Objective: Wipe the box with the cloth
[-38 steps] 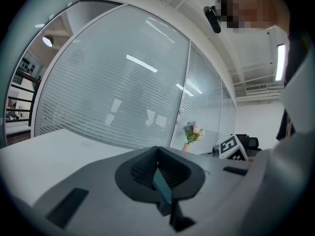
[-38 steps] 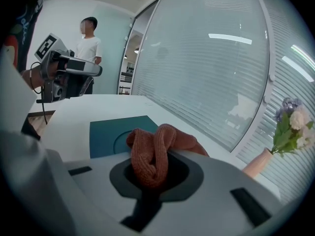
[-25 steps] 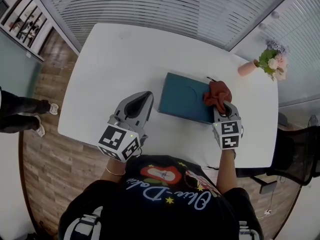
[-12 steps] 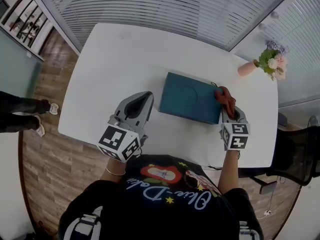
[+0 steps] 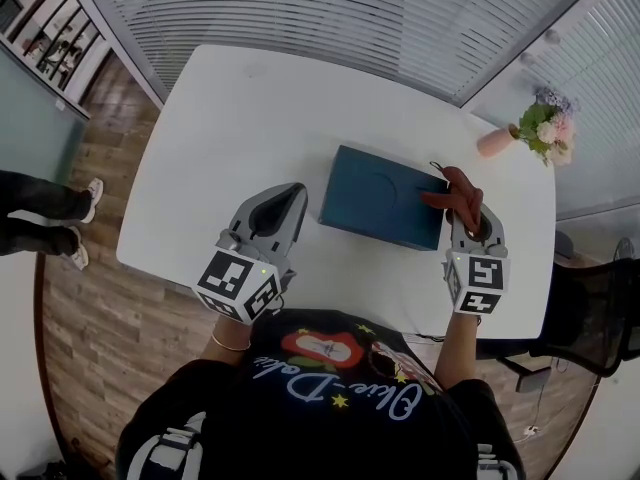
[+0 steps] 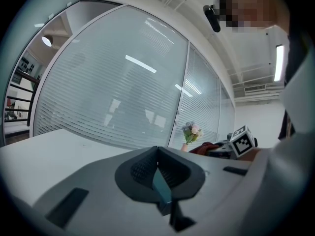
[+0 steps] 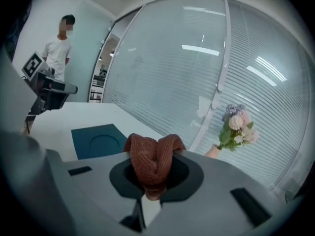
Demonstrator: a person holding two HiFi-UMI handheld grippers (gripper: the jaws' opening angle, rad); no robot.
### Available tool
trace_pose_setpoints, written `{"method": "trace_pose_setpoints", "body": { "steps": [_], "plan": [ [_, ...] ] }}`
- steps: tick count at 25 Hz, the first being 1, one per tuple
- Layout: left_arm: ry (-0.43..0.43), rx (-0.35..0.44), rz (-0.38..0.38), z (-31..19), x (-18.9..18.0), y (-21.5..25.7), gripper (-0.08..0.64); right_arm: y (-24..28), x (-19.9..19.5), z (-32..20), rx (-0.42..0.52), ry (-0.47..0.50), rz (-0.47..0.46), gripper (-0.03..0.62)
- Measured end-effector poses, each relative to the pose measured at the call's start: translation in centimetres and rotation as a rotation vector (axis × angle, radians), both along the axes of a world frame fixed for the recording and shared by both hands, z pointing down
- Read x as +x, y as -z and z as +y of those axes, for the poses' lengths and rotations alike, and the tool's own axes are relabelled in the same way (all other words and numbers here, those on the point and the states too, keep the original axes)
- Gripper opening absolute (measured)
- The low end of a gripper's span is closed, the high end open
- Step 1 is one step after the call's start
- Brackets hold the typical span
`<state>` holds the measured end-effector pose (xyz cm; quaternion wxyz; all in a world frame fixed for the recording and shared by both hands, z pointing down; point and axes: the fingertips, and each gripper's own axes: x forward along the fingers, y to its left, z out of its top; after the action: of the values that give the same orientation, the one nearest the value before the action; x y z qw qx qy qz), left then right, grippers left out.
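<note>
The teal box (image 5: 383, 197) lies flat on the white table (image 5: 230, 118), with a shallow round dent in its lid; it also shows in the right gripper view (image 7: 98, 140). My right gripper (image 5: 463, 209) is just off the box's right end, shut on a rust-red knitted cloth (image 5: 455, 187). That cloth (image 7: 153, 157) bunches up out of the shut jaws of the right gripper (image 7: 155, 183). My left gripper (image 5: 296, 193) rests left of the box, shut and holding nothing, its jaws meeting at the tip (image 6: 158, 154).
A pink vase of flowers (image 5: 540, 128) stands at the table's far right corner, beyond the cloth. A person (image 7: 59, 48) stands off the table's left side. A black chair (image 5: 590, 308) is at the right. Glass walls with blinds run behind the table.
My right gripper has carried the cloth from the box's right part off to the right, past its right edge. The left gripper has not moved.
</note>
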<state>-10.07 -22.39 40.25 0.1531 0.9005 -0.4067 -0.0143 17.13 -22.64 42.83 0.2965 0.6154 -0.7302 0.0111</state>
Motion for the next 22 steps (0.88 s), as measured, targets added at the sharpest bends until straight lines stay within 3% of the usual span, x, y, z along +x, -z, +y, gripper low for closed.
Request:
{"method": "trace_pose_setpoints", "body": {
  "steps": [5, 8, 15, 22],
  "plan": [
    [0.007, 0.001, -0.001, 0.1, -0.2, -0.1, 0.003, 4.1, -6.4, -0.7, 0.116, 0.167, -0.043, 0.028],
    [0.011, 0.002, -0.003, 0.2, -0.4, 0.0, 0.003, 4.8, -10.8, -1.1, 0.137, 0.276, -0.075, 0.028],
    [0.027, 0.004, -0.005, 0.3, -1.0, 0.2, 0.003, 1.8, -18.7, -1.1, 0.053, 0.465, -0.125, 0.028],
    [0.037, -0.001, -0.005, 0.3, -1.5, -0.1, 0.003, -2.6, -21.9, 0.1, -0.086, 0.547, -0.153, 0.028]
  ]
}}
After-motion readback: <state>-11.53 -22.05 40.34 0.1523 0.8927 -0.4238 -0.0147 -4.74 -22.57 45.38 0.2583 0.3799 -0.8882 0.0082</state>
